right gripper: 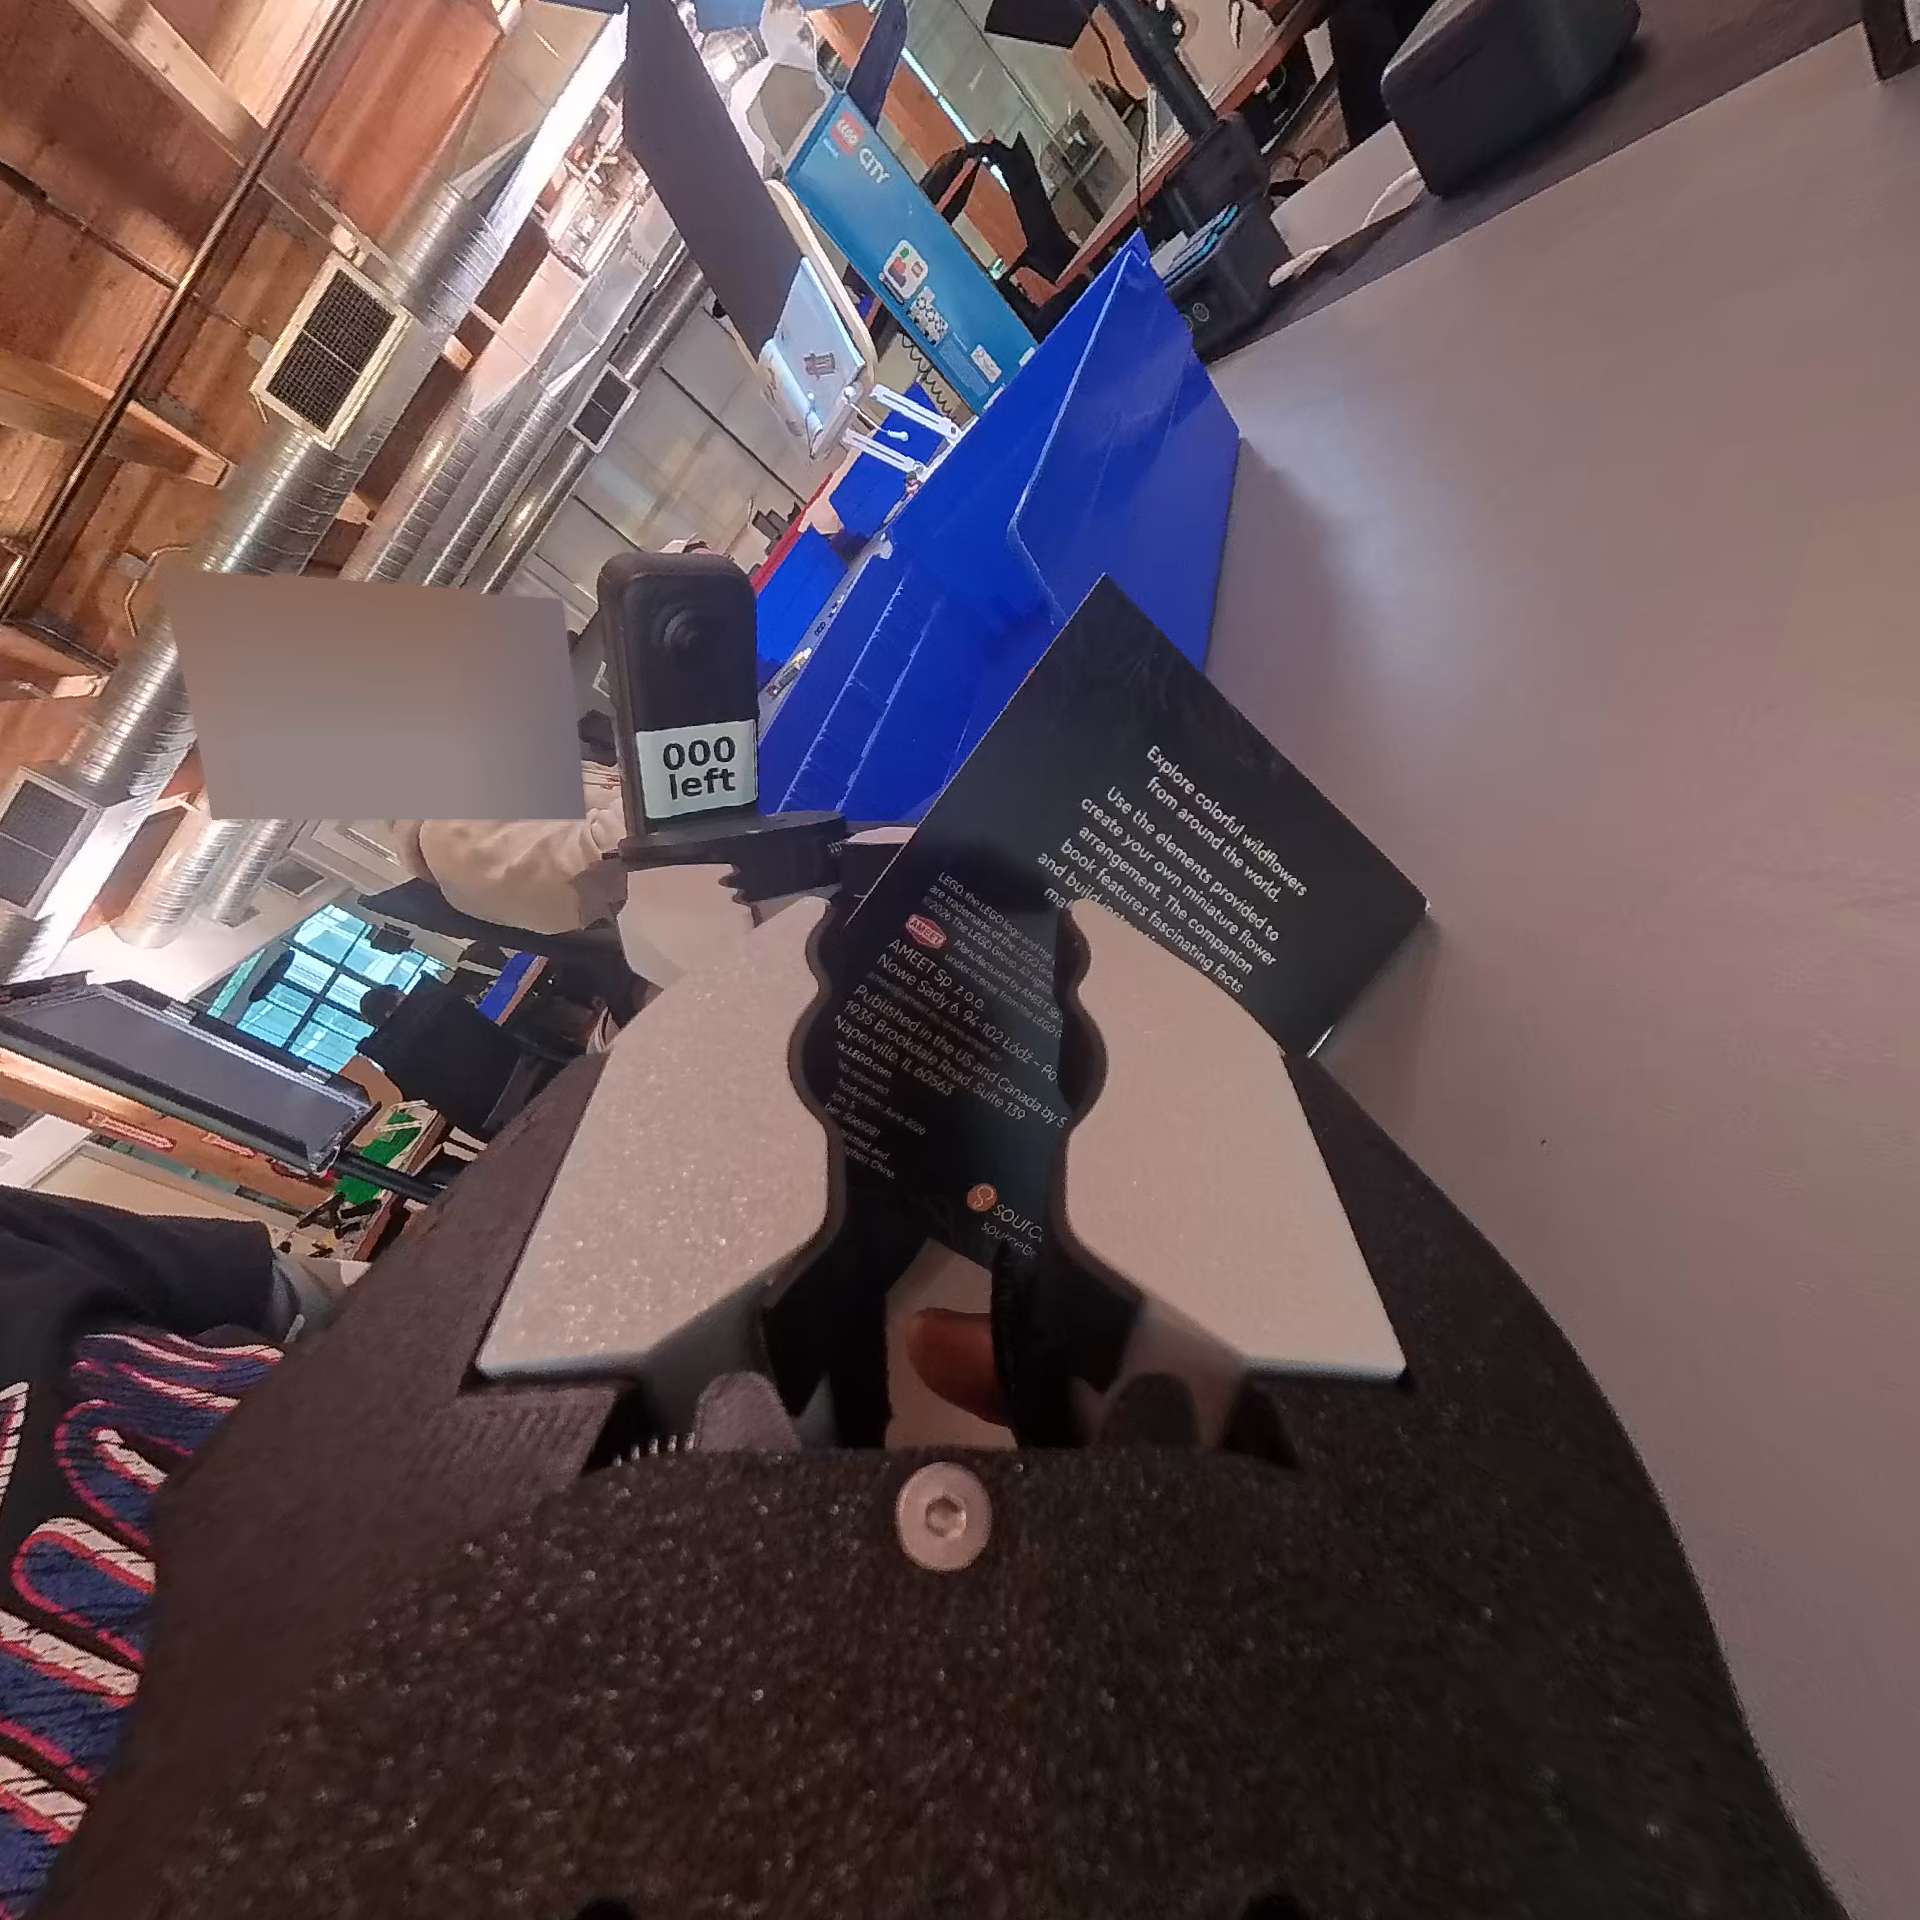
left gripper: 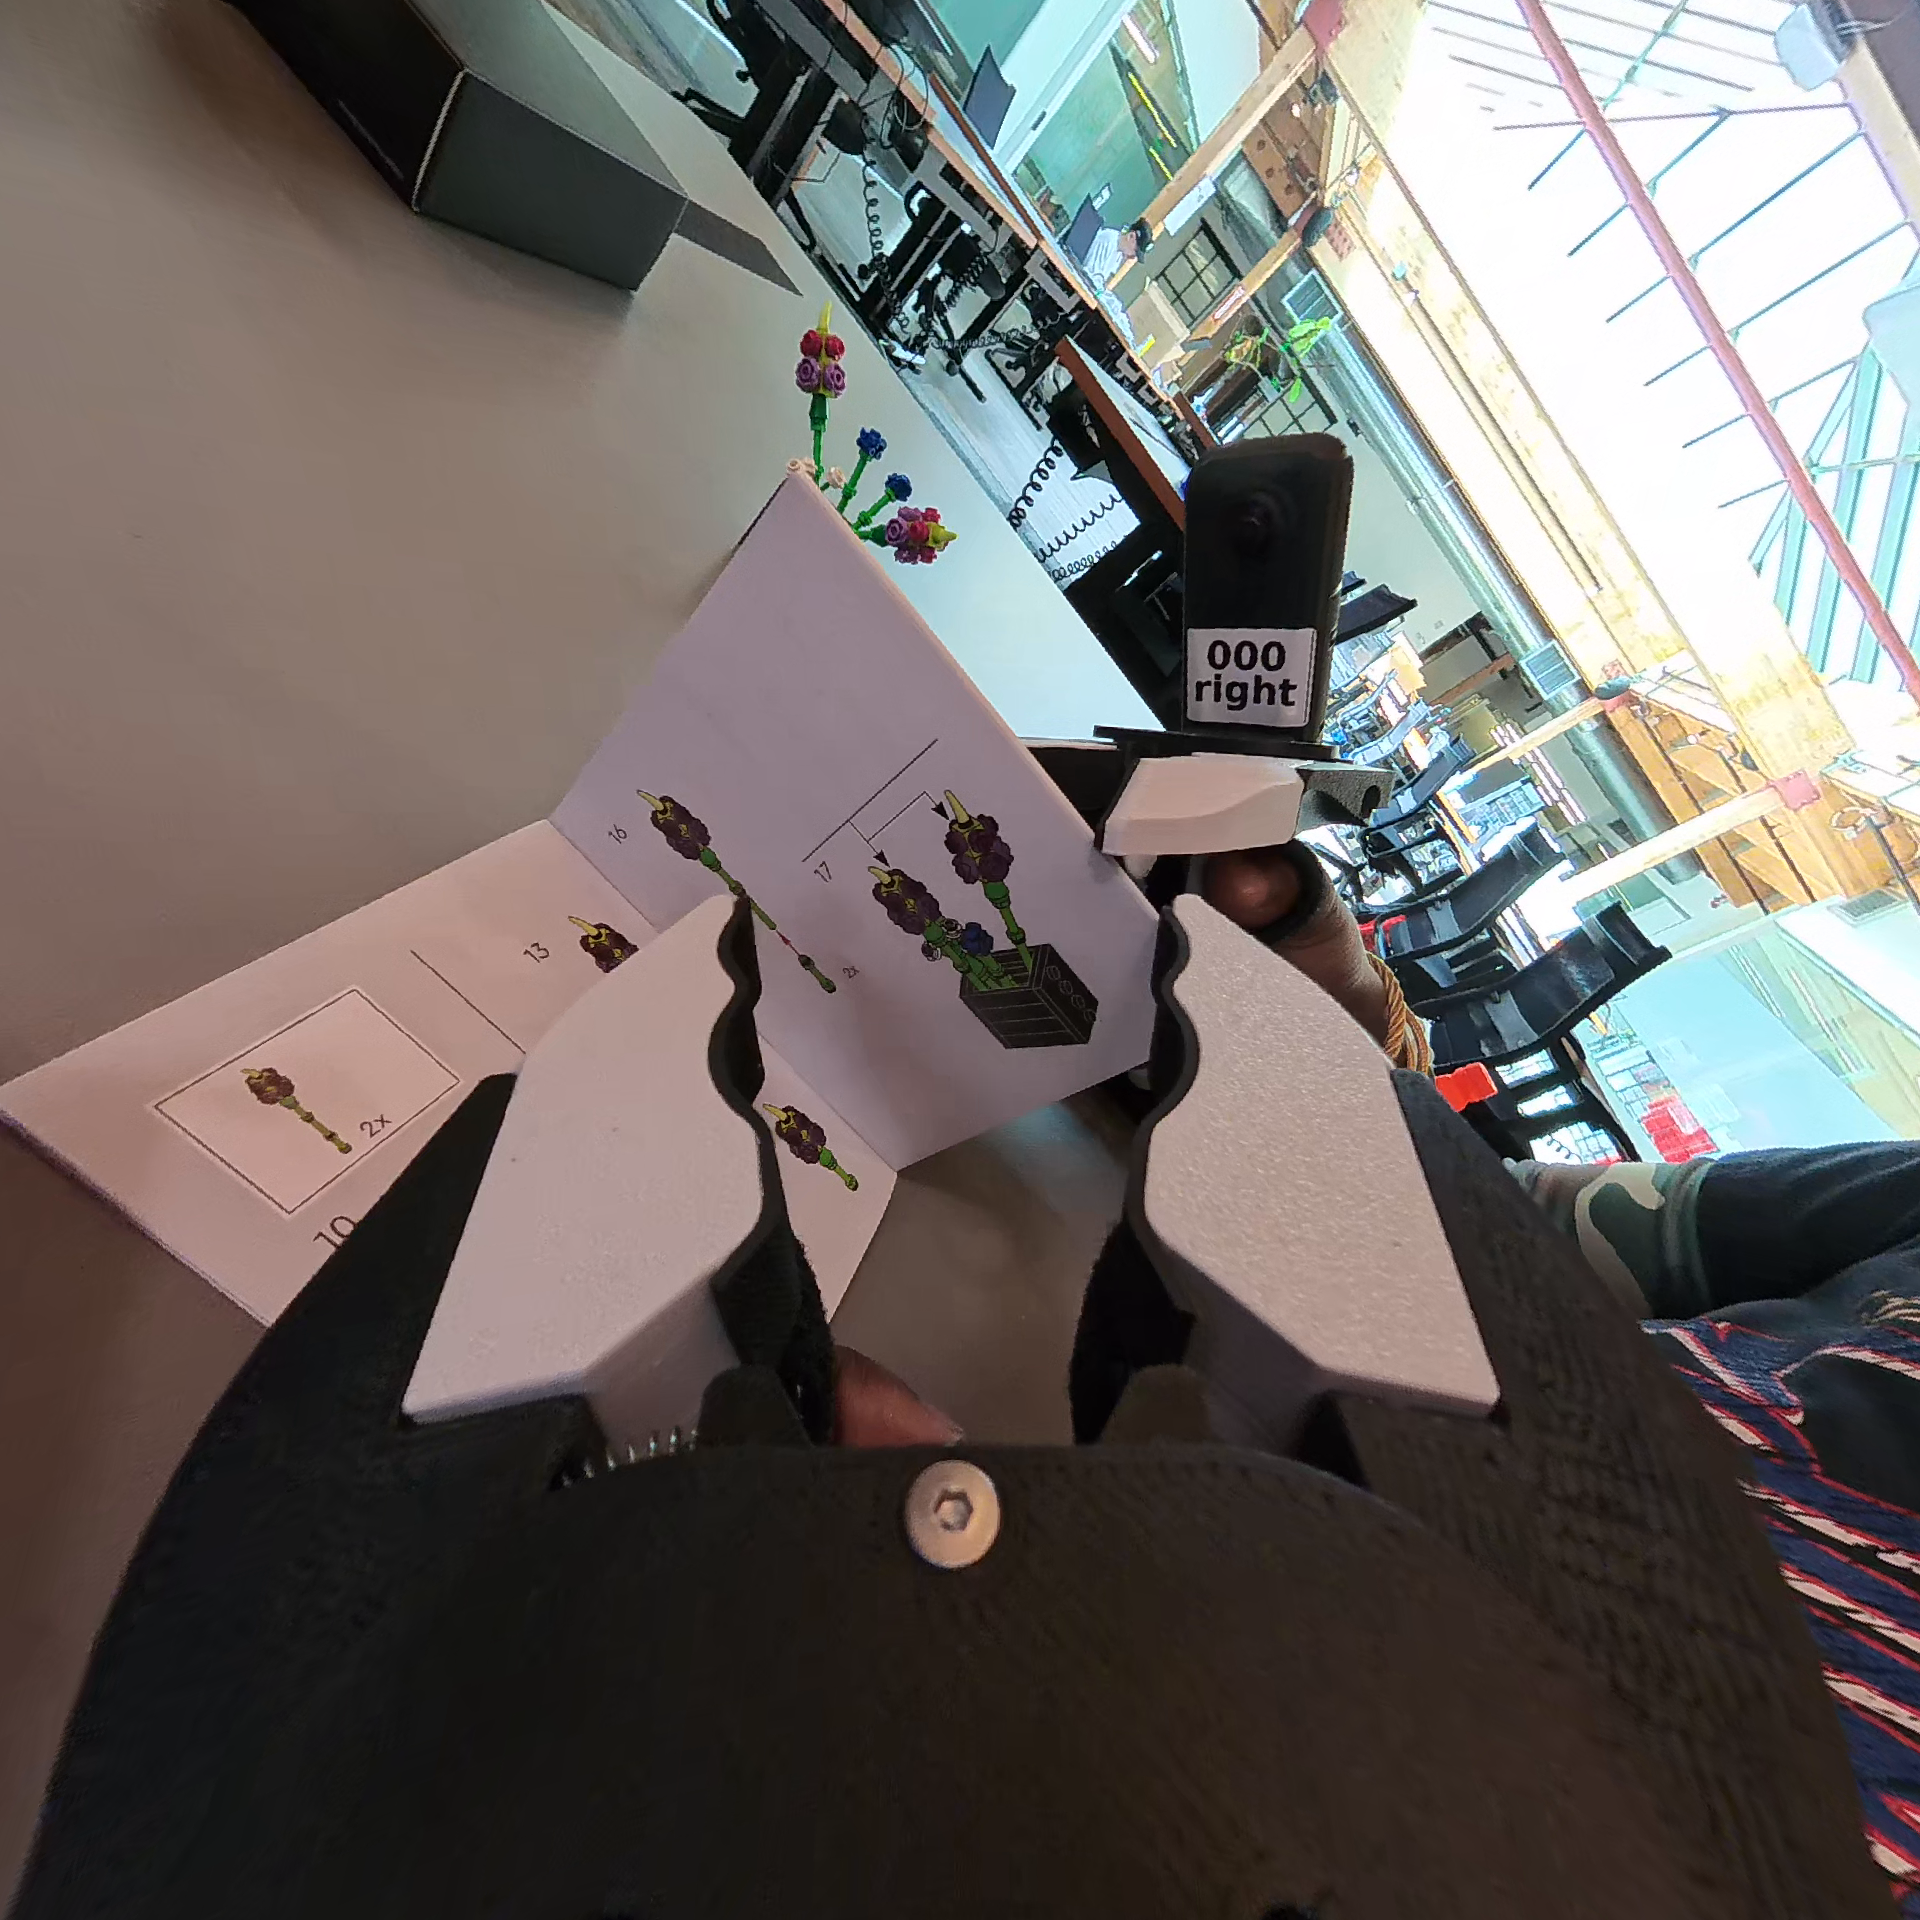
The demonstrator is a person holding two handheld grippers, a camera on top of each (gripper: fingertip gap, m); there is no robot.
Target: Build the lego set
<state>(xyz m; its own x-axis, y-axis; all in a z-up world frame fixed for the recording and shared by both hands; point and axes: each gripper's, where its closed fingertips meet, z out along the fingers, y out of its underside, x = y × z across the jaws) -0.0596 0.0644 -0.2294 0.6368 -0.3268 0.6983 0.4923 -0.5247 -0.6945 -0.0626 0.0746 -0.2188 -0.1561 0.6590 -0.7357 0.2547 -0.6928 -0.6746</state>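
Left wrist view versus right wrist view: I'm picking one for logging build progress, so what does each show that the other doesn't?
Only the left wrist view shows the booklet's open white pages, the built flower stems beyond them and a black box. Only the right wrist view shows the booklet's dark back cover and the blue trays. Both show the grey table and the opposite gripper.

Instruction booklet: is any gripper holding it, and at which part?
Neither gripper clamps the booklet. The left gripper is open before its pages. The right gripper has its fingers apart around the raised leaf's outer edge; contact cannot be told.
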